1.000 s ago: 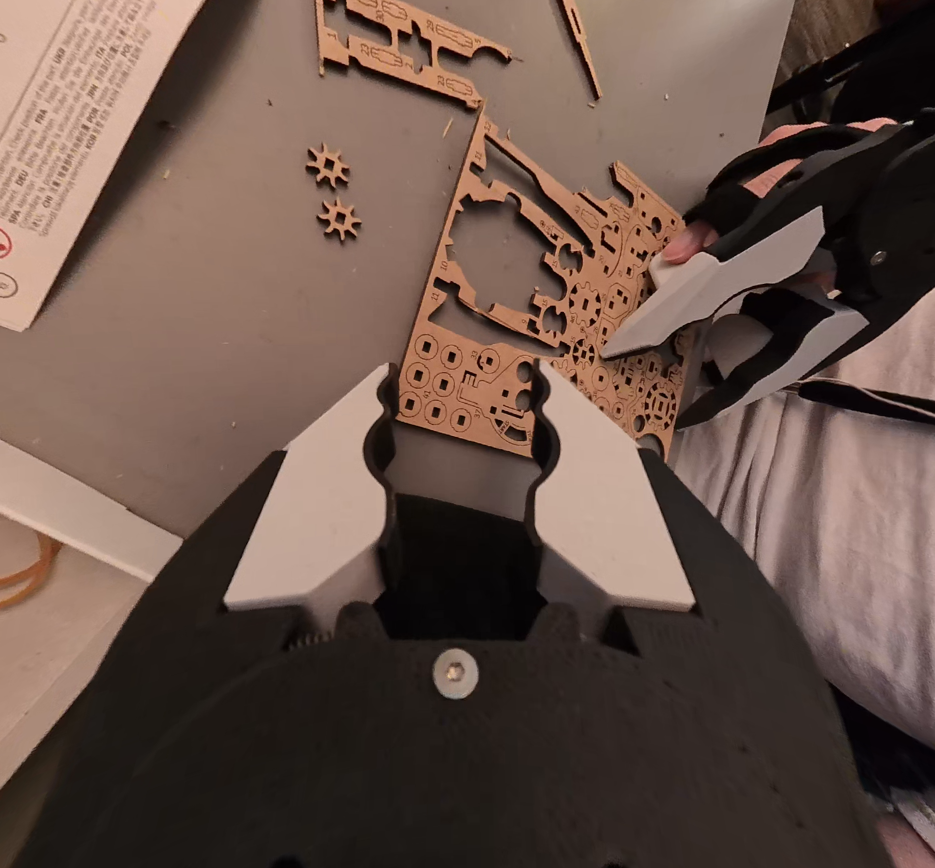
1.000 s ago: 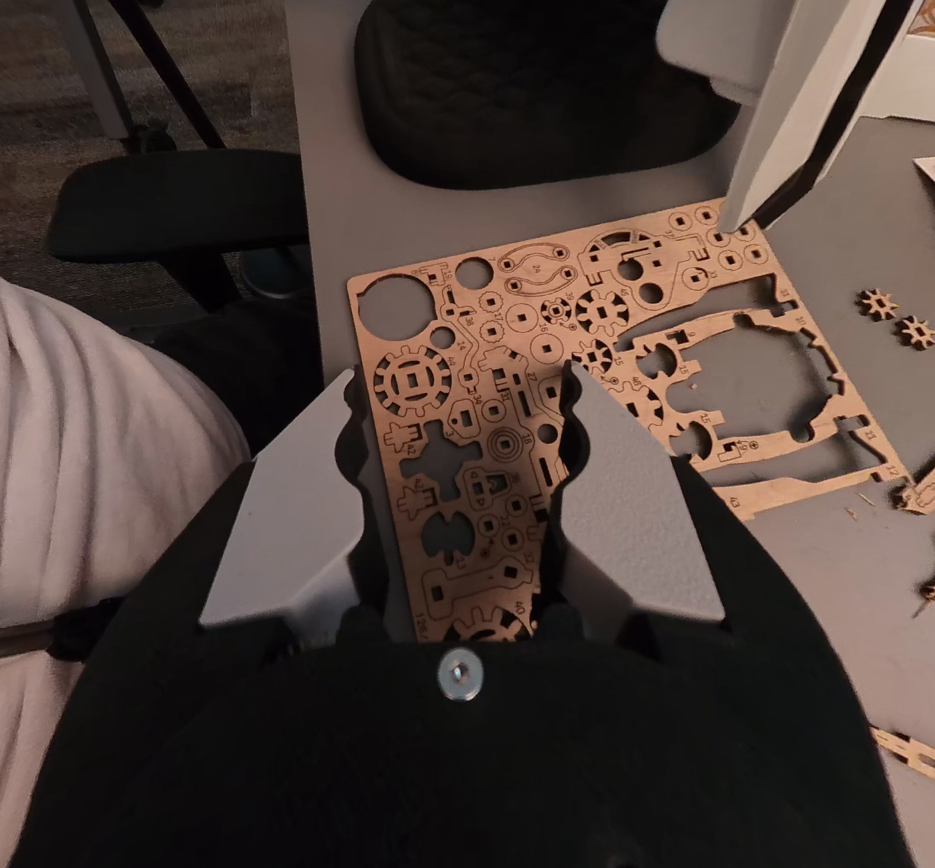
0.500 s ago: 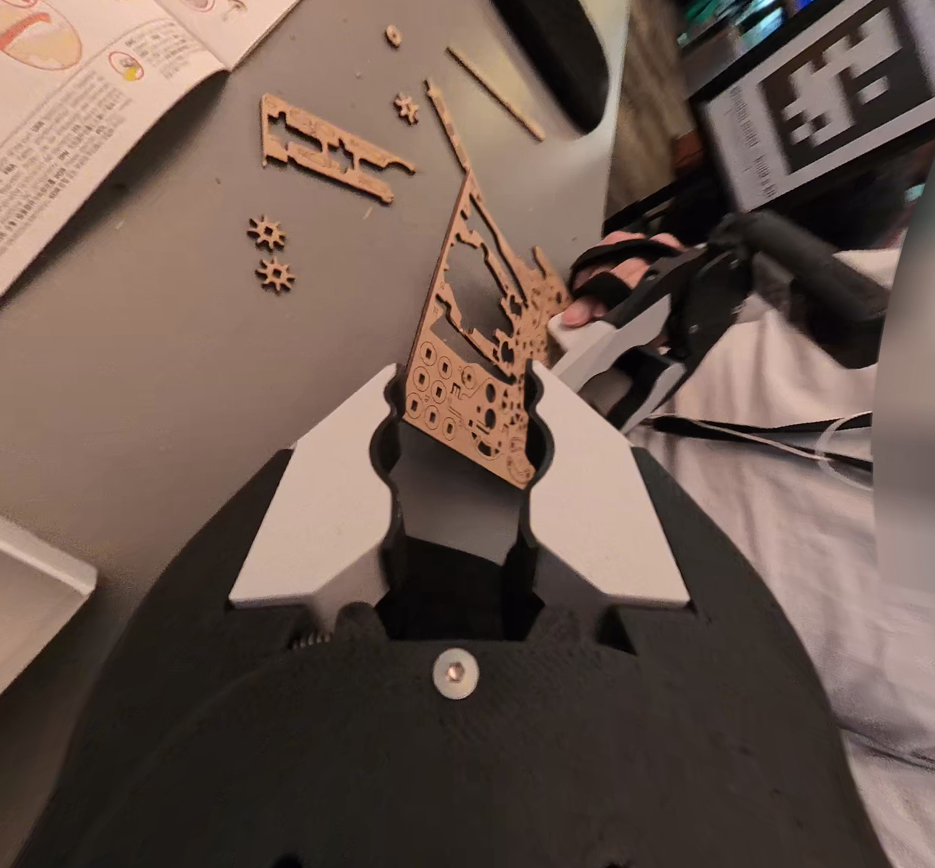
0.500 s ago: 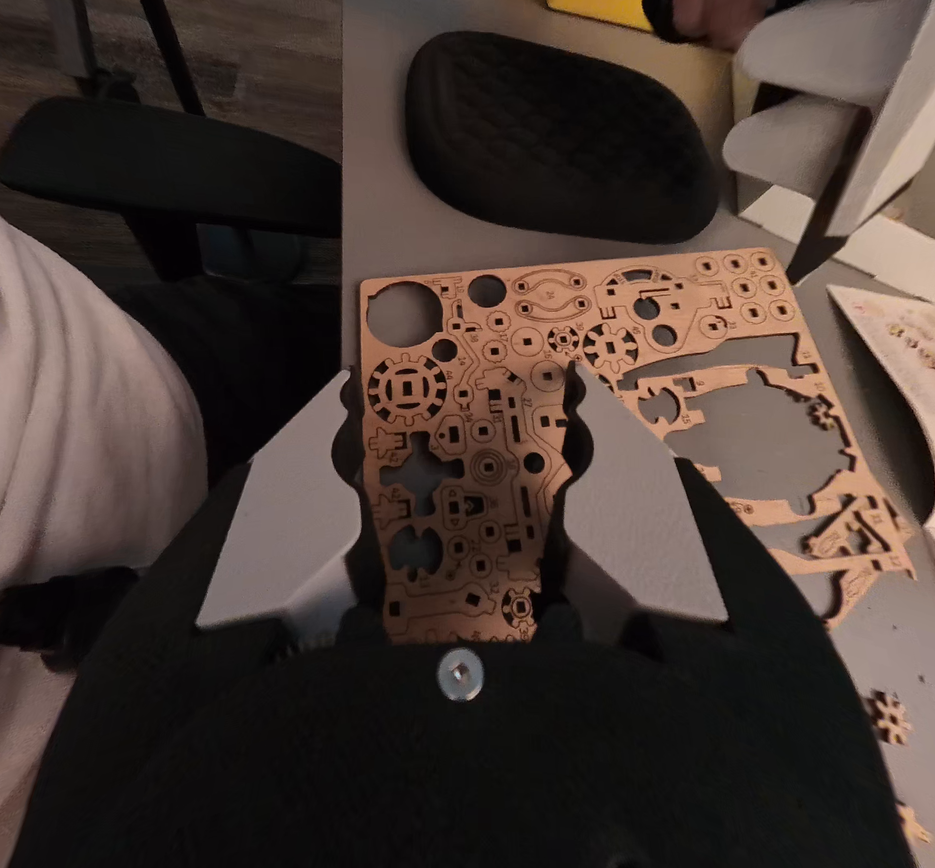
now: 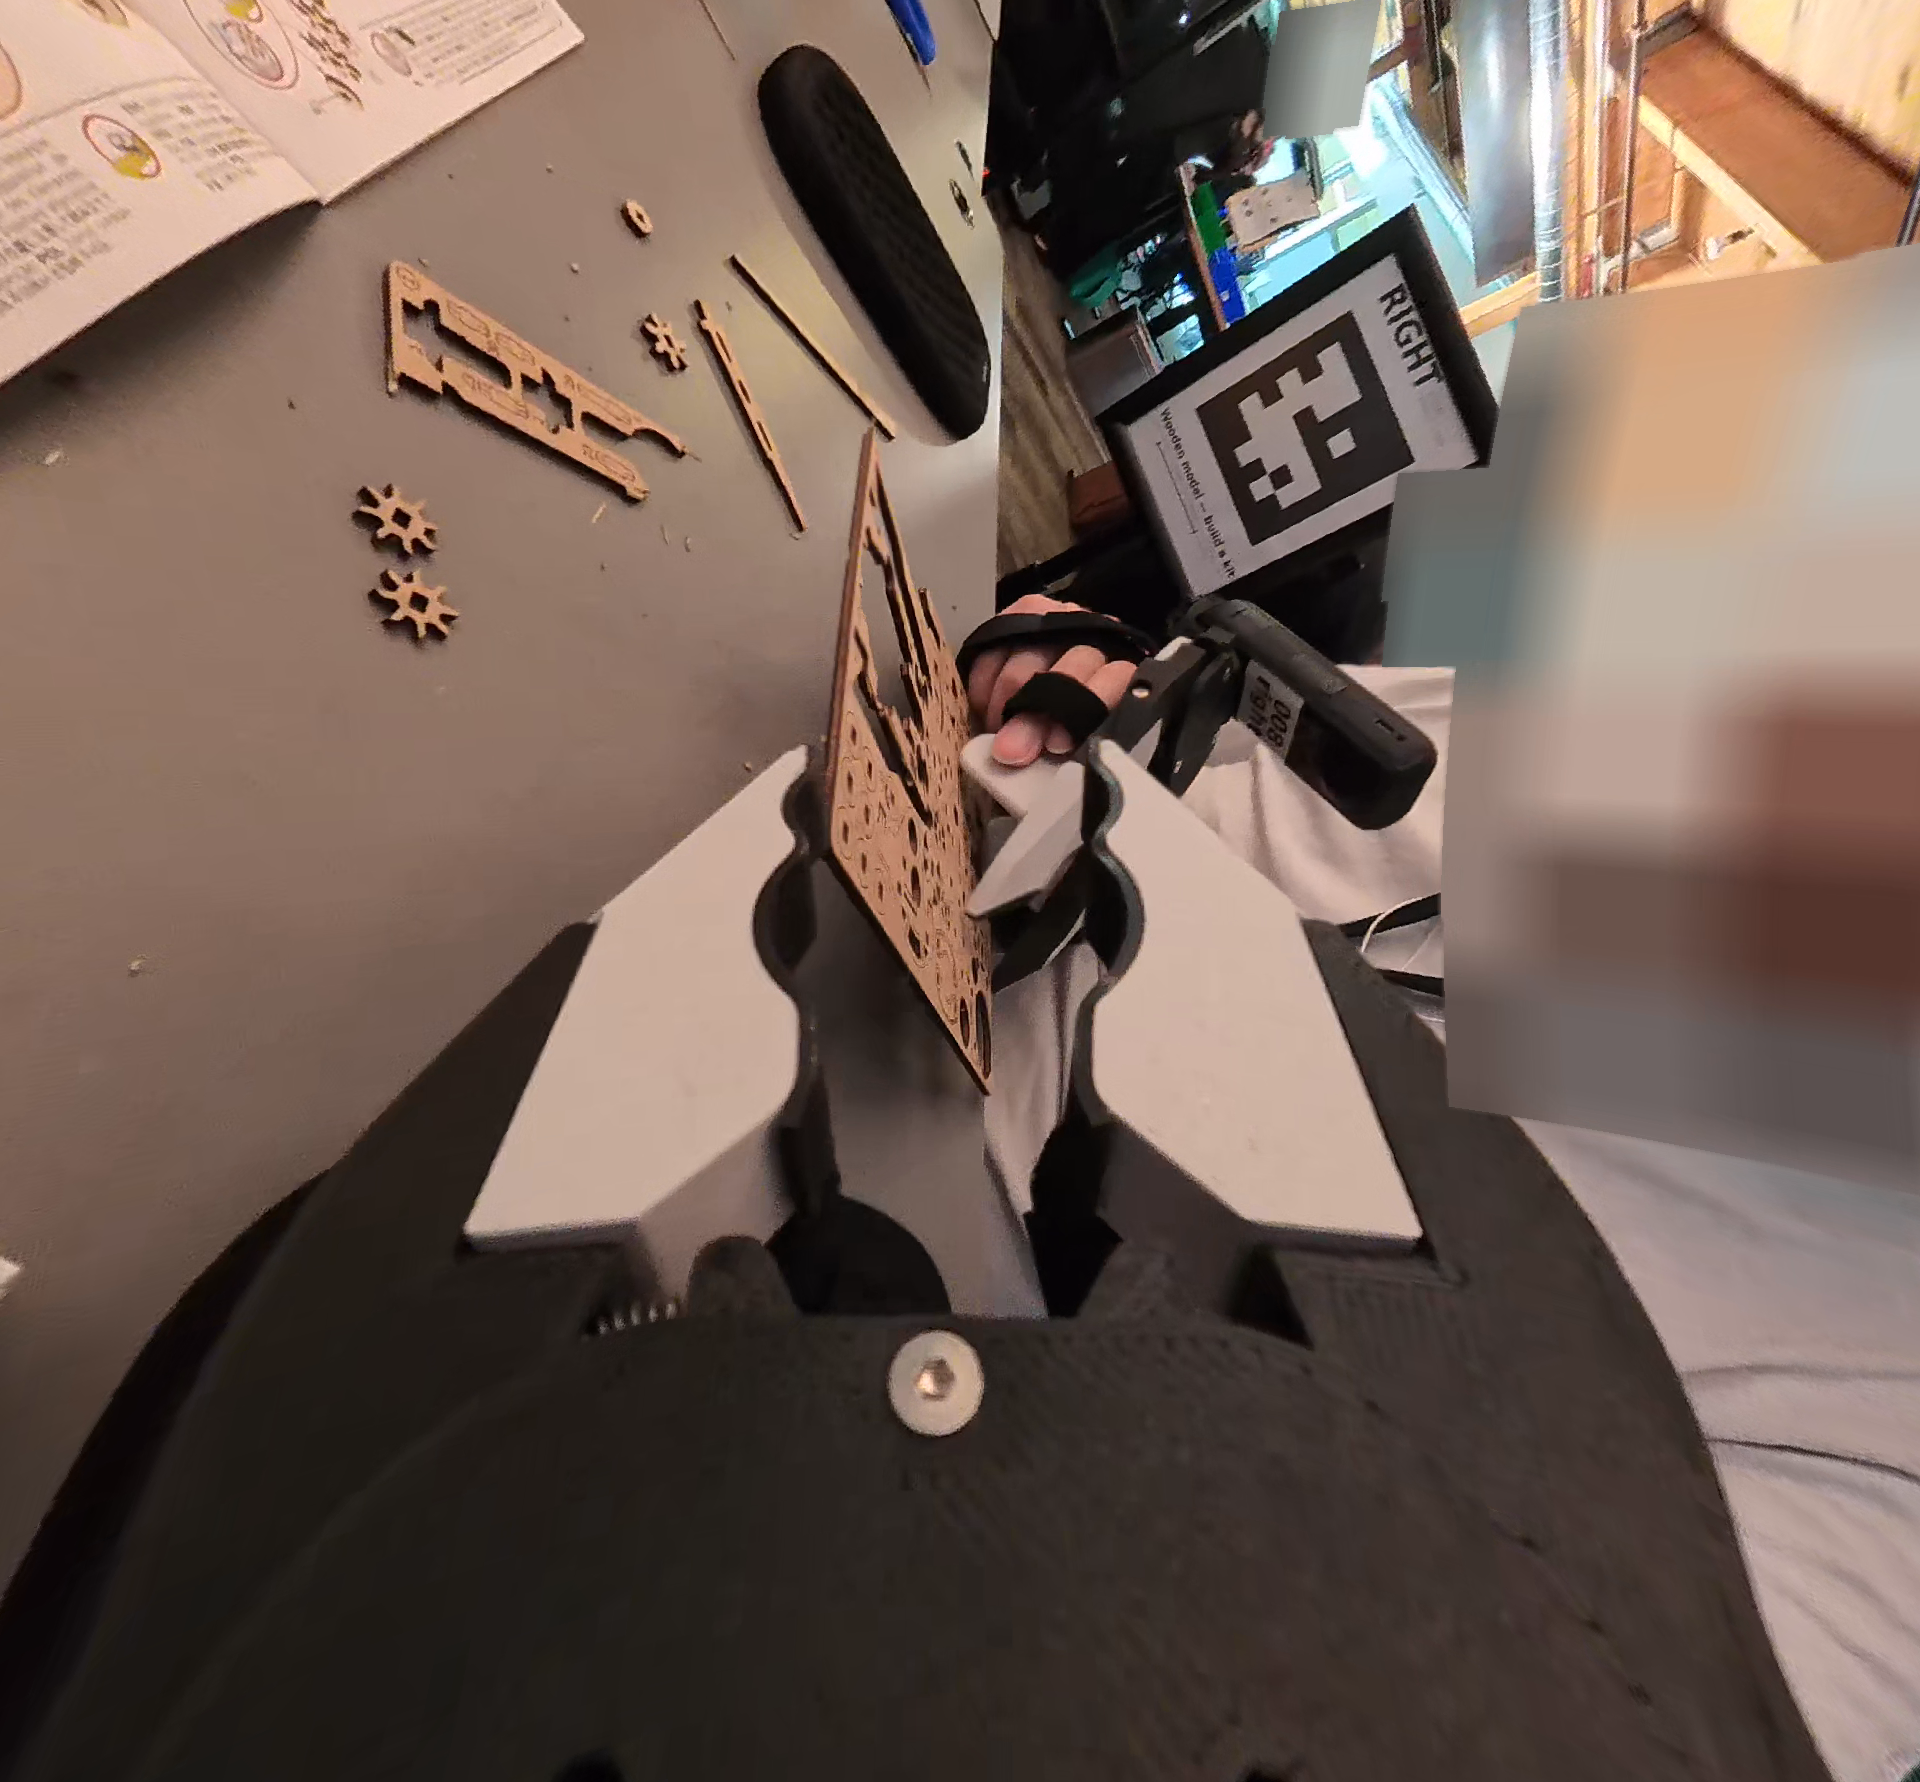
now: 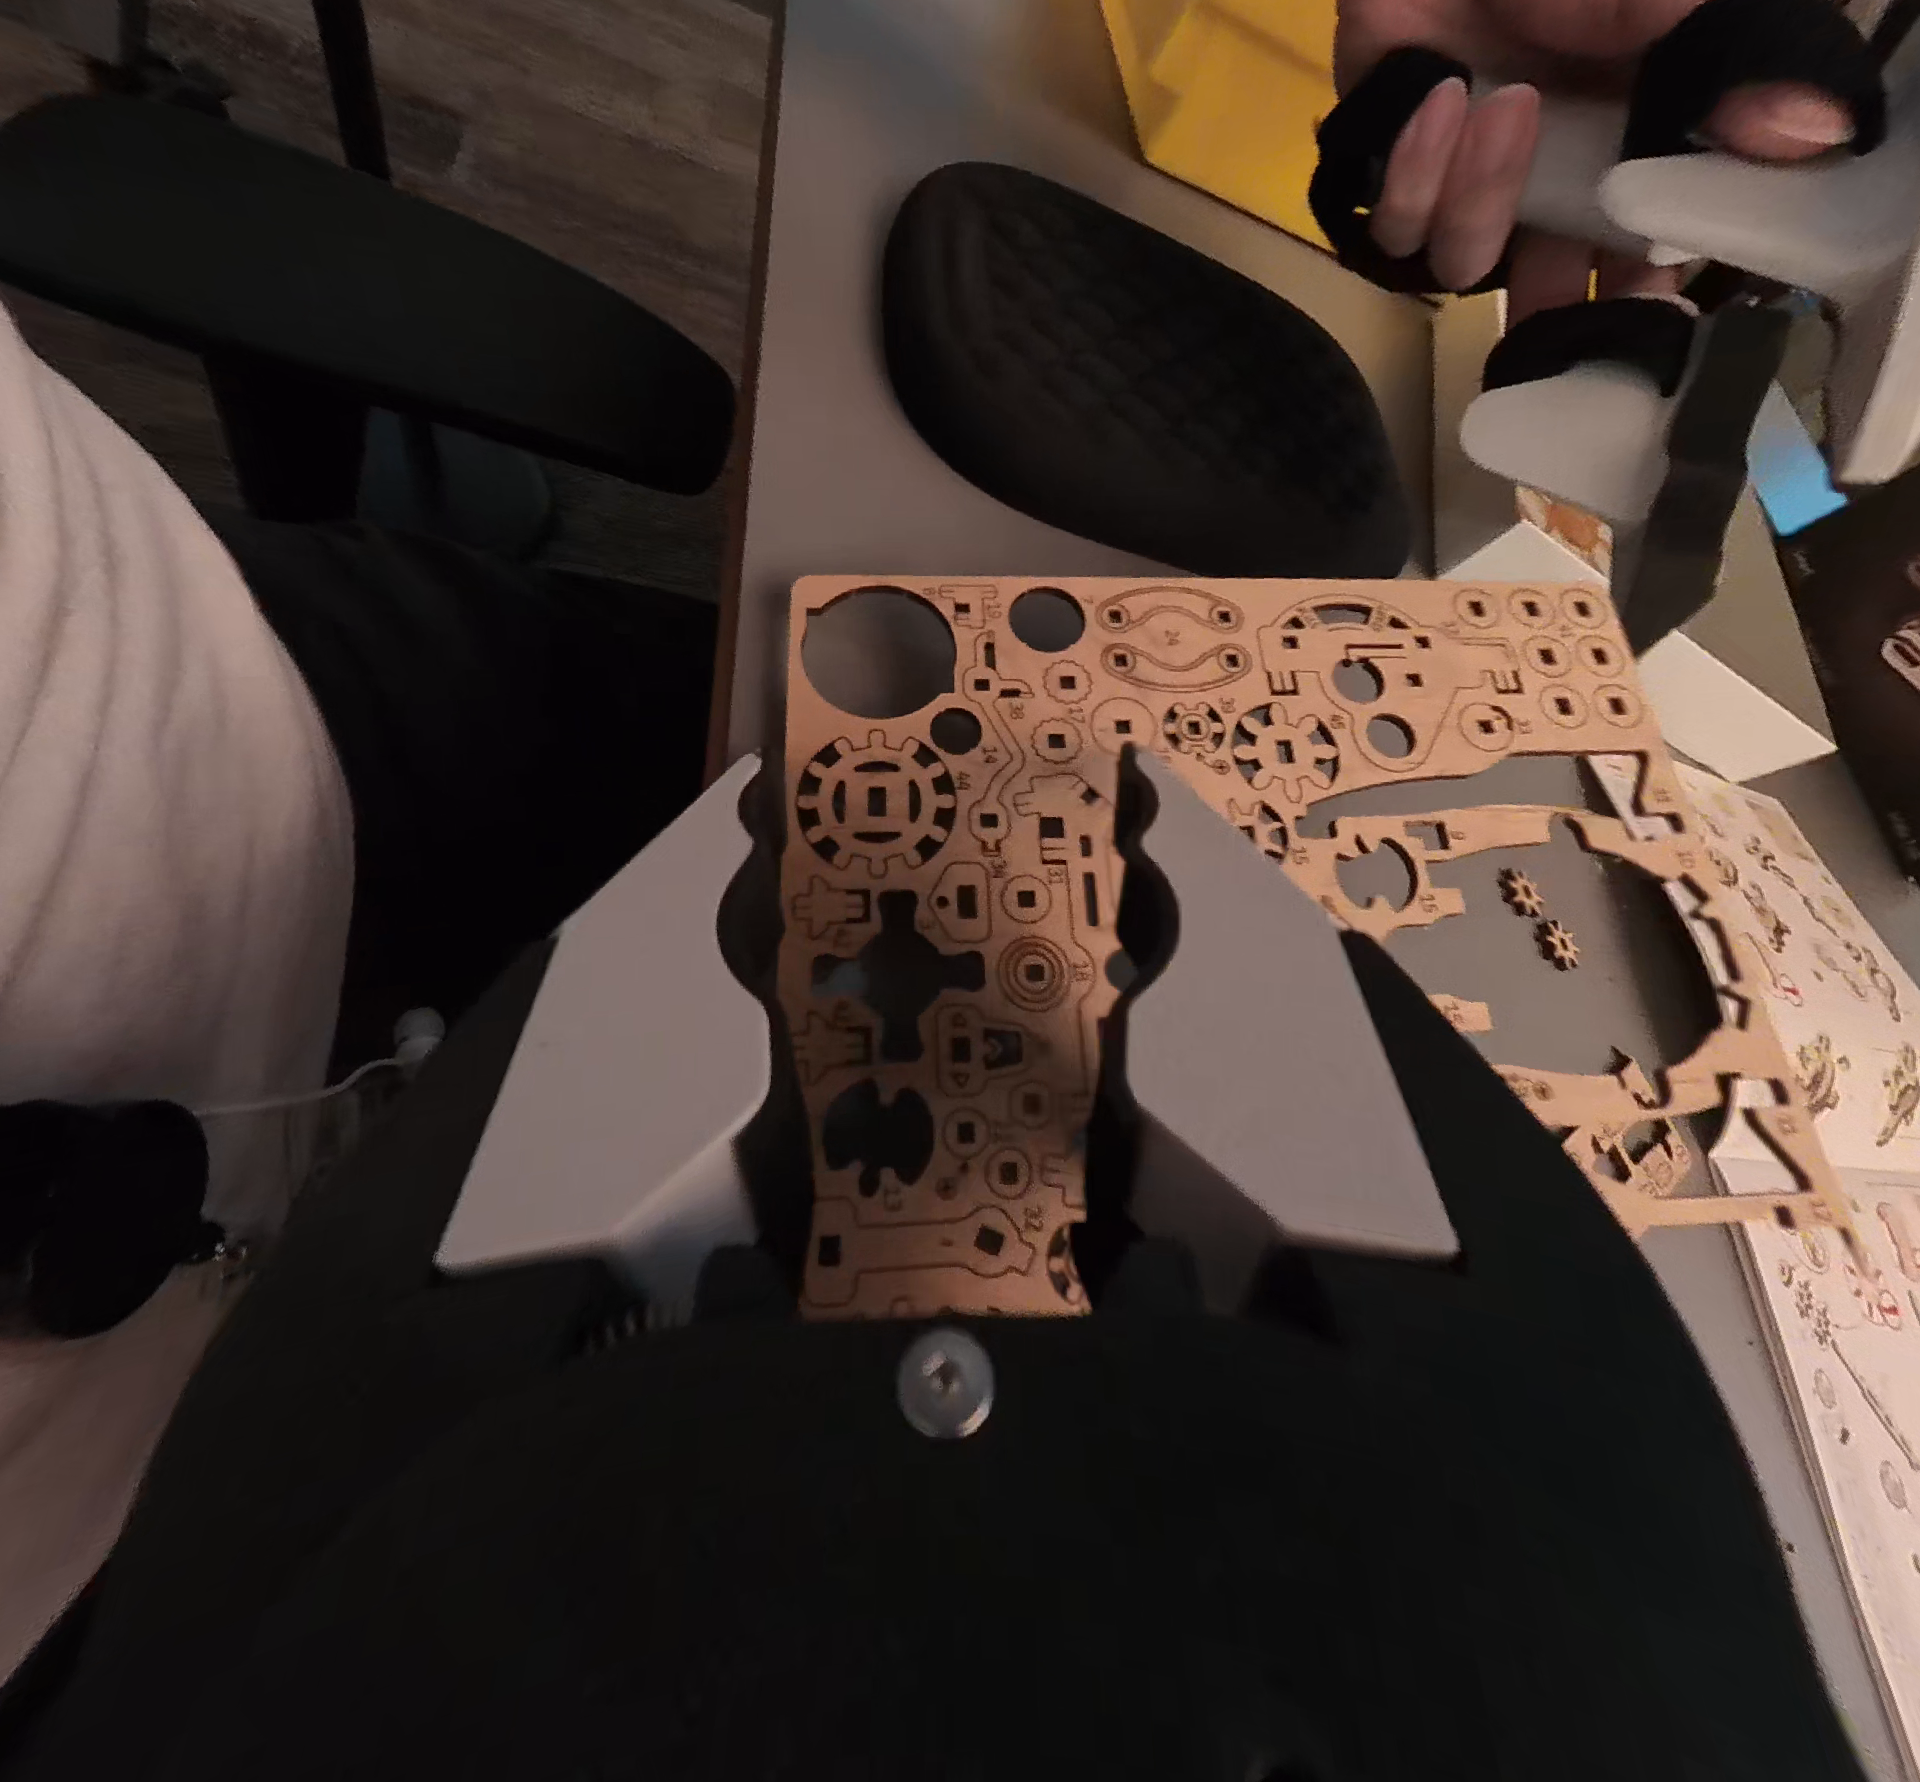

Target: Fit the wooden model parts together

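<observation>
A laser-cut wooden parts sheet [image 6: 1195, 683], with several pieces punched out, is lifted off the grey table [image 5: 260, 797]. In the left wrist view it stands almost on edge [image 5: 894, 797]. My right gripper [image 6: 940, 761] is shut on its near end. One grey finger [image 5: 1023, 828] presses its right face; the other is hidden. My left gripper [image 5: 951, 766] is open, with the sheet's lower corner between its fingers, and I cannot tell if it touches. In the right wrist view its black-padded finger [image 6: 1688, 485] hangs by the sheet's far right corner.
Two small wooden gears [image 5: 400, 548], a loose frame piece [image 5: 509, 382] and thin strips [image 5: 748, 413] lie on the table. An open instruction booklet [image 5: 208, 49] is at the back left. A black wrist pad [image 6: 1132, 382] sits near the table edge, with a chair [image 6: 312, 278] beyond.
The sheet lay flat on the table a second ago. The right gripper has closed on it and raised it, tilting it on edge. The left gripper rose with it.
</observation>
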A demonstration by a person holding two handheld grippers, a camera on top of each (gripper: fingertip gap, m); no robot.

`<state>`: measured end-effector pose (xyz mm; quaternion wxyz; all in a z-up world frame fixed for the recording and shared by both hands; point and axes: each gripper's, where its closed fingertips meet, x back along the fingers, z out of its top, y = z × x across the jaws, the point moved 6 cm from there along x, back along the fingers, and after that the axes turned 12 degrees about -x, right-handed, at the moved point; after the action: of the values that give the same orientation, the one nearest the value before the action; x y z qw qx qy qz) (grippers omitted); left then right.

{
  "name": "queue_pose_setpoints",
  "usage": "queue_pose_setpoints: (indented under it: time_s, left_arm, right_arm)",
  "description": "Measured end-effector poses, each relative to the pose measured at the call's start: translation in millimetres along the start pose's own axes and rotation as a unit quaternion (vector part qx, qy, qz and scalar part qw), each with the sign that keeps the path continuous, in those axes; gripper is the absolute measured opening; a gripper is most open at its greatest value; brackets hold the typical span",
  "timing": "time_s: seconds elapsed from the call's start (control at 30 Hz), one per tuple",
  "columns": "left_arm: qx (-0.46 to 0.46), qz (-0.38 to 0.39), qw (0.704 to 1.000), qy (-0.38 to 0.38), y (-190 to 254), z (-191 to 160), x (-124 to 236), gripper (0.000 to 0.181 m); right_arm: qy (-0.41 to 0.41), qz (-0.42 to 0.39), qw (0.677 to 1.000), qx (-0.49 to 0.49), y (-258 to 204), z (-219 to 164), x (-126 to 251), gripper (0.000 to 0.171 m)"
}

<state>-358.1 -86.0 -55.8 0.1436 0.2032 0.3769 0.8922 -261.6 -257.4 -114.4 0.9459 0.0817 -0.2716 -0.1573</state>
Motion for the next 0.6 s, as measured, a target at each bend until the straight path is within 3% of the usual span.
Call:
queue_pose_setpoints:
  time_s: [0.03,0.13,0.37,0.47,0.6]
  left_arm:
    - [-0.002,0.004,1.0,-0.001,0.1,-0.3,-0.1,0.048]
    - [-0.007,0.004,1.0,0.007,2.9,0.9,0.2,0.047]
    - [-0.006,0.007,1.0,0.026,3.5,2.0,1.5,0.049]
    - [-0.006,0.01,1.0,0.027,1.1,-0.1,2.9,0.045]
    - [-0.008,0.002,0.999,0.032,2.8,-1.5,2.5,0.045]
  right_arm:
    - [0.002,-0.006,1.0,-0.006,2.5,0.0,0.1,0.069]
    - [-0.002,-0.029,0.999,-0.039,12.8,-0.7,-0.8,0.093]
    - [-0.006,-0.042,0.998,-0.051,20.2,-0.6,-3.9,0.103]
    - [0.005,-0.098,0.993,-0.064,33.1,-0.2,-2.2,0.142]
    - [-0.02,-0.077,0.993,-0.083,35.2,-4.4,-4.1,0.143]
